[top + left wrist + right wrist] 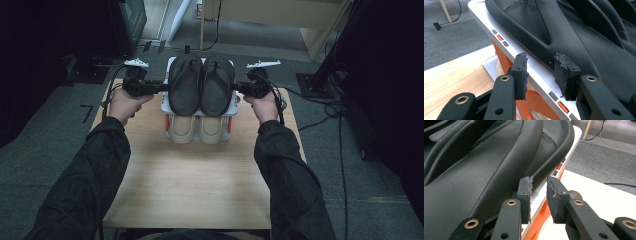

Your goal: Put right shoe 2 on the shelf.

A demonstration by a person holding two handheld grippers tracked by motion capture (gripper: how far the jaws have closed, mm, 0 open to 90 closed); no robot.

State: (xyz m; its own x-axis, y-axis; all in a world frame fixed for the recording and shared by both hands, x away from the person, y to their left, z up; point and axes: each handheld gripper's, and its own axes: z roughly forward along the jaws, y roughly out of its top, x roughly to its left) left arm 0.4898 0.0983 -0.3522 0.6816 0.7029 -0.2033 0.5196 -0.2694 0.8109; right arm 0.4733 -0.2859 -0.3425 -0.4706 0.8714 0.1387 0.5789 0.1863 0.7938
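Fingers (pixel 522 75) of our left gripper (pixel 544 75) stand moderately apart, straddling the white rack's (pixel 534 75) top edge just under the left black slipper (pixel 579 37), gripping nothing that we can see. Our right gripper (pixel 539 200) has its pads (pixel 525 200) narrowly parted at the rack's other edge, beside the right black slipper (pixel 474 182) (whether they pinch the rim we cannot tell). From above, both forearms reach forward over the wooden table (pixel 190 190), hands (pixel 125 102) turned inward so the grippers face each other across the rack. Both slippers lie side by side on top; a beige pair (pixel 196 129) sits on the shelf below.
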